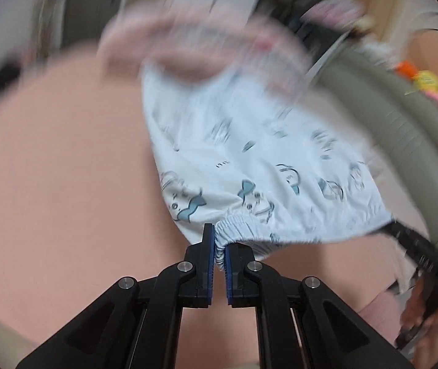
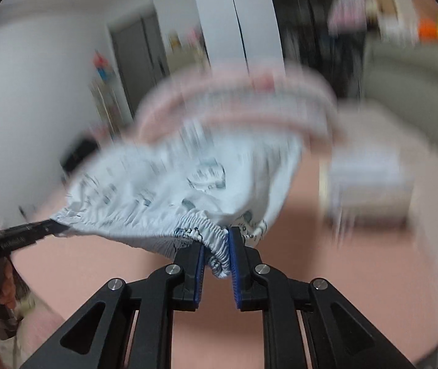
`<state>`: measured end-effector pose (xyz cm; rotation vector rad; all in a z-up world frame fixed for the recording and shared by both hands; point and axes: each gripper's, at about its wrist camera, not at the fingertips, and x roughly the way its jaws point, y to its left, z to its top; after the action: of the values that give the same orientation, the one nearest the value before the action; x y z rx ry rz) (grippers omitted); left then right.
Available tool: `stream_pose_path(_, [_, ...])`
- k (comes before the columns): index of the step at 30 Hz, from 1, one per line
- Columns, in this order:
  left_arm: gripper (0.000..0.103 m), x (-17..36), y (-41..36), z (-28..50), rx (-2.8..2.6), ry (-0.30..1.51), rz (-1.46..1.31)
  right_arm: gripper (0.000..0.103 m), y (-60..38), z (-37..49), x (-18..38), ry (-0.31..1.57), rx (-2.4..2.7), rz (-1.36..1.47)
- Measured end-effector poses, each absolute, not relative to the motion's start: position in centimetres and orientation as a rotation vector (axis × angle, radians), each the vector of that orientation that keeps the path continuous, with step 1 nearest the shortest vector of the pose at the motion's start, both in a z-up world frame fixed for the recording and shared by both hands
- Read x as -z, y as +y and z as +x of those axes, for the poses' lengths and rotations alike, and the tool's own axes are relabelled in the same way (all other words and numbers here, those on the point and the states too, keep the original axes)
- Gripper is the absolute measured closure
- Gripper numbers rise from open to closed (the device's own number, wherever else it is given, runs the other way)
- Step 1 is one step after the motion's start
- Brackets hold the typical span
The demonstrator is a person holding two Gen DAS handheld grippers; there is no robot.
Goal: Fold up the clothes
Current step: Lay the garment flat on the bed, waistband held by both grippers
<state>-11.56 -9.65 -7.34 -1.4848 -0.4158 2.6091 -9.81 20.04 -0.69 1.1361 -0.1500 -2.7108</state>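
Left gripper (image 1: 218, 246): jaws clamped on waistband | Right gripper (image 2: 216, 250): jaws pinching opposite waistband end | Printed shorts (image 1: 249, 160): stretched taut between both, over pink surface (image 1: 65, 184), apparently for flat laying before folding.

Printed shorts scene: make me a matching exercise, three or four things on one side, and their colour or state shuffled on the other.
Things:
1. printed shorts
2. left hand-held gripper
3. surface underneath
4. sofa

Descriptions:
A. plain pink
B. grey-green
C. pale blue with cartoon prints
D. shut on the elastic waistband

Pairs: 1-C, 2-D, 3-A, 4-B
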Motion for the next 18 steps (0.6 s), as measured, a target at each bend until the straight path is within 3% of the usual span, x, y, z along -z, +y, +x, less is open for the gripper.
stream_pose_path(3, [0.097, 11.8, -10.5, -11.5, -2.534, -0.508, -1.605, 0.089, 19.6, -12.0, 11.2, -0.171, 2.542, 1.472])
stream_pose_path(5, [0.096, 14.1, -11.1, -11.4, -2.485, -0.570, -1.662, 0.088, 19.8, -12.3, 15.1, -0.216, 2.462, 1.597])
stream_pose_path(7, [0.086, 15.3, -11.9, -11.0, -2.444, -0.646, -1.688, 0.080, 20.4, -11.6, 15.0, -0.260, 2.464, 1.565])
stream_pose_path(9, [0.062, 14.3, -13.1, -10.1, -2.420, -0.754, -1.634, 0.070, 20.9, -10.7, 13.8, -0.261, 2.471, 1.519])
stream_pose_path(10, [0.058, 13.8, -13.7, -9.6, -2.409, -0.800, -1.598, 0.068, 21.1, -10.3, 13.1, -0.256, 2.473, 1.501])
stream_pose_path(15, [0.057, 12.4, -16.0, -8.7, -2.329, -1.036, -1.474, 0.057, 23.7, -8.6, 9.7, -0.355, 2.446, 1.371])
stream_pose_path(16, [0.057, 12.7, -16.0, -9.0, -2.330, -1.037, -1.493, 0.051, 24.1, -8.7, 9.6, -0.395, 2.448, 1.364])
stream_pose_path(18, [0.057, 13.9, -15.2, -10.0, -2.333, -0.995, -1.558, 0.047, 24.6, -9.9, 10.0, -0.467, 2.462, 1.399])
